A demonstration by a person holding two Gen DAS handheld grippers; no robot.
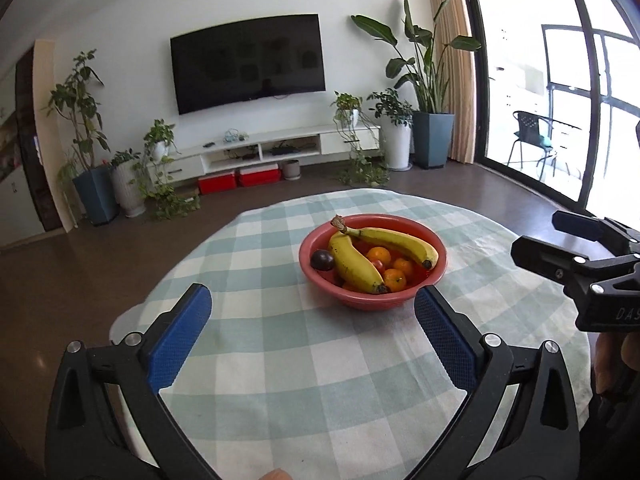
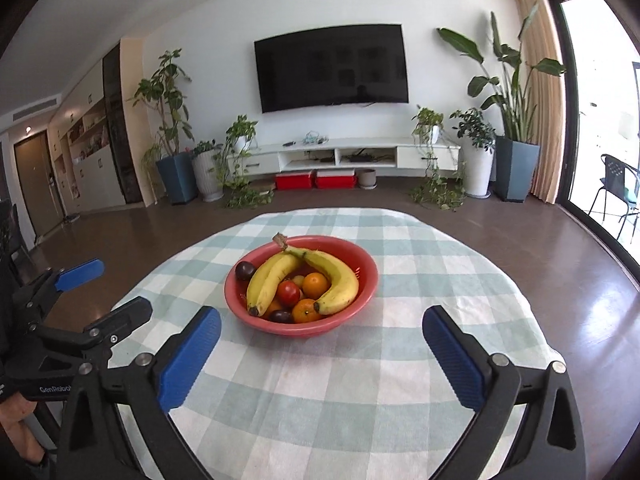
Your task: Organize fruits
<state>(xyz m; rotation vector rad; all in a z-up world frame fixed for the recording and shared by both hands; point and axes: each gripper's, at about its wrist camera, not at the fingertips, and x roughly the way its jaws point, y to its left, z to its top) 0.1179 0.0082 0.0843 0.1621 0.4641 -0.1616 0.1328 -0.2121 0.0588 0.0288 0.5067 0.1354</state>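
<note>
A red bowl [image 1: 362, 303] [image 2: 304, 330] stands near the middle of a round table covered with a green-and-white checked cloth [image 1: 304, 384] [image 2: 360, 384]. It holds two bananas [image 1: 354, 262] [image 2: 268, 280], several oranges [image 1: 378, 255] [image 2: 315, 284], a red tomato [image 2: 289, 293] and a dark round fruit [image 1: 322, 260] [image 2: 244, 270]. My left gripper [image 1: 312, 294] [image 2: 104, 292] is open and empty, on the near side of the bowl. My right gripper [image 2: 322, 314] [image 1: 556, 238] is also open with nothing between its blue pads [image 2: 188, 360], just short of the bowl.
Brown floor surrounds the table on all sides. Far behind are a wall-mounted TV [image 2: 332, 66], a low white cabinet [image 2: 348, 158], potted plants [image 1: 430, 80], and a glass door [image 1: 560, 92] on the right. Part of a hand [image 2: 16, 432] shows at the lower left.
</note>
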